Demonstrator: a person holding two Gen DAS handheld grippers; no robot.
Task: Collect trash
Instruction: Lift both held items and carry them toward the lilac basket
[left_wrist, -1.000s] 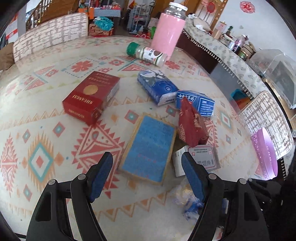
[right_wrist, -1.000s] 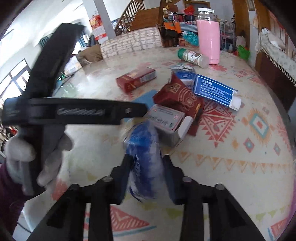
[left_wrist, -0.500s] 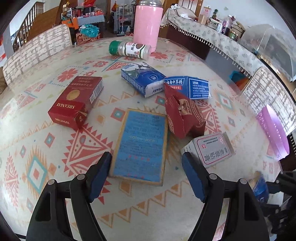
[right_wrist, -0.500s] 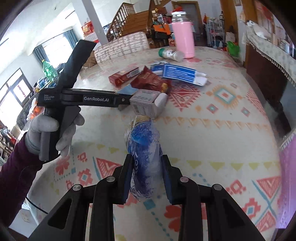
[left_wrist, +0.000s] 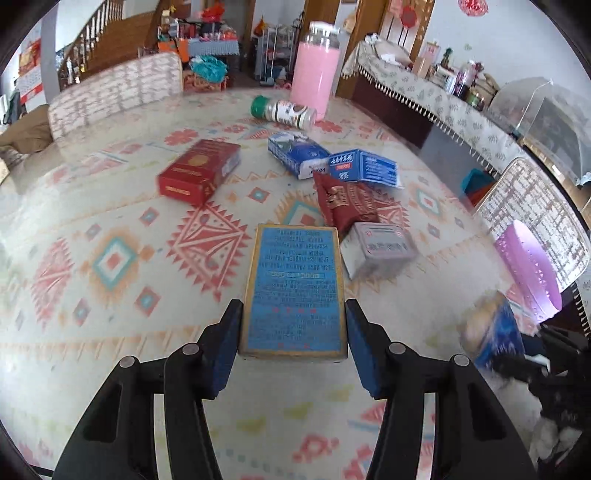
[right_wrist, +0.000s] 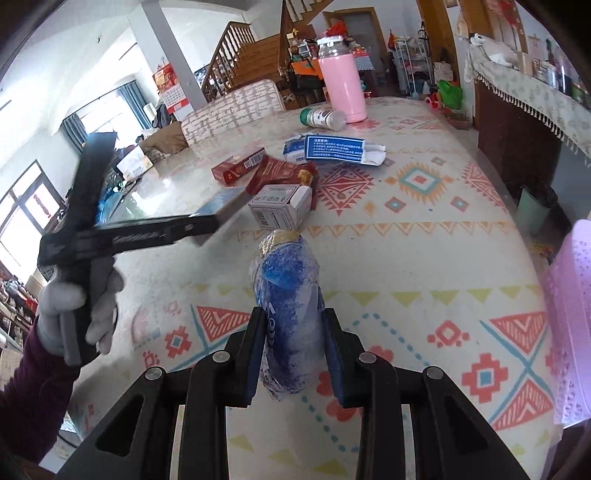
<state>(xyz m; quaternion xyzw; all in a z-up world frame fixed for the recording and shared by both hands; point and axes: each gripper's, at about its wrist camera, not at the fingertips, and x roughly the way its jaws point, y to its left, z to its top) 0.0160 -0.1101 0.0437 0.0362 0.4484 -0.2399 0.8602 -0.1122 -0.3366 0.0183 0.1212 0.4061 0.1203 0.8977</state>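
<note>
My left gripper (left_wrist: 291, 328) has its jaws on both sides of a flat blue box (left_wrist: 293, 291), closed on its near end; in the right wrist view the box (right_wrist: 225, 205) looks tilted off the table. My right gripper (right_wrist: 291, 332) is shut on a crumpled blue and white wrapper (right_wrist: 288, 302), held above the table; it also shows blurred in the left wrist view (left_wrist: 495, 332). A pink perforated bin (right_wrist: 572, 317) stands at the right edge, also in the left wrist view (left_wrist: 528, 269).
On the patterned tablecloth (left_wrist: 110, 258) lie a red box (left_wrist: 199, 171), a dark red packet (left_wrist: 347, 203), a grey-white carton (left_wrist: 380, 249), two blue packs (left_wrist: 299, 153) (left_wrist: 364, 166), a green-capped bottle (left_wrist: 284, 110) and a pink thermos (left_wrist: 316, 70). Chairs surround the table.
My left gripper moved forward over the blue box and closed its jaws on it. My right gripper carried the wrapper back and right, toward the pink bin.
</note>
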